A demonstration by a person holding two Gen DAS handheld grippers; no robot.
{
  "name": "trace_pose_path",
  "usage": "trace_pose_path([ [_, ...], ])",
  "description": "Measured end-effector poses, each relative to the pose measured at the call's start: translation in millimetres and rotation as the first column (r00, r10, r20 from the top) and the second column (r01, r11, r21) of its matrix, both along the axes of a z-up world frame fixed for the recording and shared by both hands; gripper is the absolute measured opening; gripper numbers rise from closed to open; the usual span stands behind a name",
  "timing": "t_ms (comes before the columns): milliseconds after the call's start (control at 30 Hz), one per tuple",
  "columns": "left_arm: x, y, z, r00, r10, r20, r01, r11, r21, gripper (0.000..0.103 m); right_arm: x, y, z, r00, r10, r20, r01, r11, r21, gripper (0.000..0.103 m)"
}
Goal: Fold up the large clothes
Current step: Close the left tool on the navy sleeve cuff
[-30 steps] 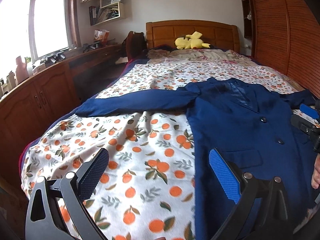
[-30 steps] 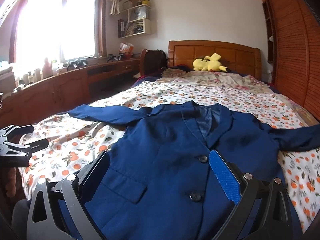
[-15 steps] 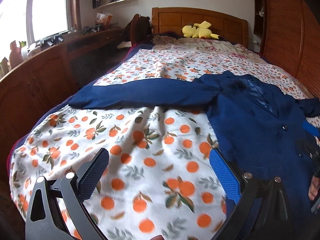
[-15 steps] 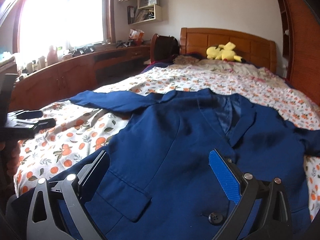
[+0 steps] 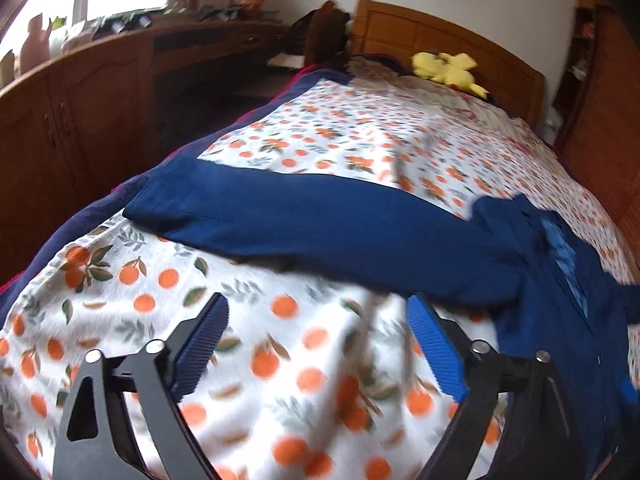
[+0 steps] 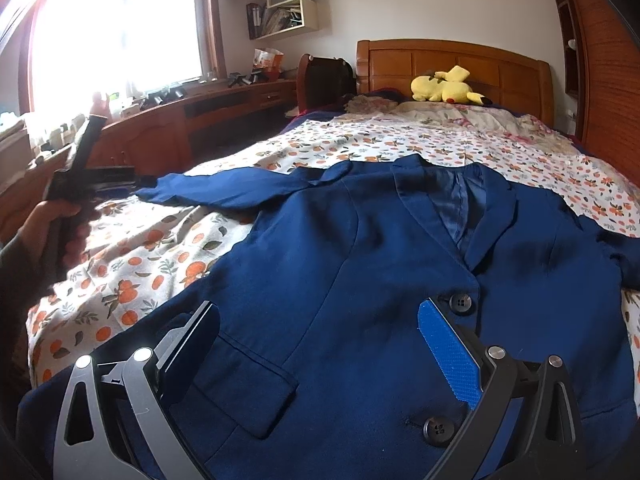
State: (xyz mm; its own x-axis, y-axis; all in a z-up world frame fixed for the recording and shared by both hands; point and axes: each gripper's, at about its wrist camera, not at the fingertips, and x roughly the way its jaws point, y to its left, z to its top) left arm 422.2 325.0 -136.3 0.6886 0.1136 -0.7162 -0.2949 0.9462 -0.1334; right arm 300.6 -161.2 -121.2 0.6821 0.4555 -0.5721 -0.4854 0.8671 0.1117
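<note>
Navy jacket [image 6: 360,280] lies face up and spread flat on the bed, hem at the near edge, collar toward the headboard [image 6: 452,64]. Front is buttoned: one button [image 6: 460,304] mid-chest, a second [image 6: 438,431] lower, flap pocket [image 6: 248,384] near the hem.

Right gripper [image 6: 320,352] hovers over the lower front of the jacket, fingers spread wide, nothing between them. Blue pad on one finger [image 6: 450,356] sits just beside the upper button; can't tell if it touches cloth.

Left gripper [image 5: 316,344] is over bare bedspread [image 5: 280,360] (white with orange-fruit print) near the bed's left edge, also spread wide and holding nothing. View is motion-blurred. Just beyond its fingertips the jacket's sleeve [image 5: 320,220] stretches straight out across the bed toward the left edge, cuff end near the edge.

From the right wrist view, the left hand [image 6: 44,224] grips its tool off the bed's left edge, level with the sleeve cuff. The other sleeve runs off toward the right edge, only partly in view.

Further back: rumpled floral bedding at the head end, yellow plush toy [image 6: 444,88] lying by the headboard. Wooden cabinets [image 5: 60,120] run along the left of the bed under the window [image 6: 116,32]; wall shelf [image 6: 288,12] with books above.
</note>
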Motion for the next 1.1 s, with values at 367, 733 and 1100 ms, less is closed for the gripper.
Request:
trace_pose_path([
  [367,58,96,-37,0.979,0.173,-0.110,-0.184,0.977,-0.104,0.067,1,0,-4,1.000,-0.001,-0.012,0.001,1.000,0.002,0.096],
  [733,83,127,-56,0.956,0.249,-0.155,-0.268,0.956,-0.117,0.054,3,-3,-5,1.000,-0.004,-0.025,0.004,1.000,0.010,0.096],
  [1100,95,80,2,0.972,0.221,-0.079,-0.218,0.975,0.040,0.003,0,-5,-1,1.000,-0.014,-0.010,0.014,1.000,0.017,0.096],
])
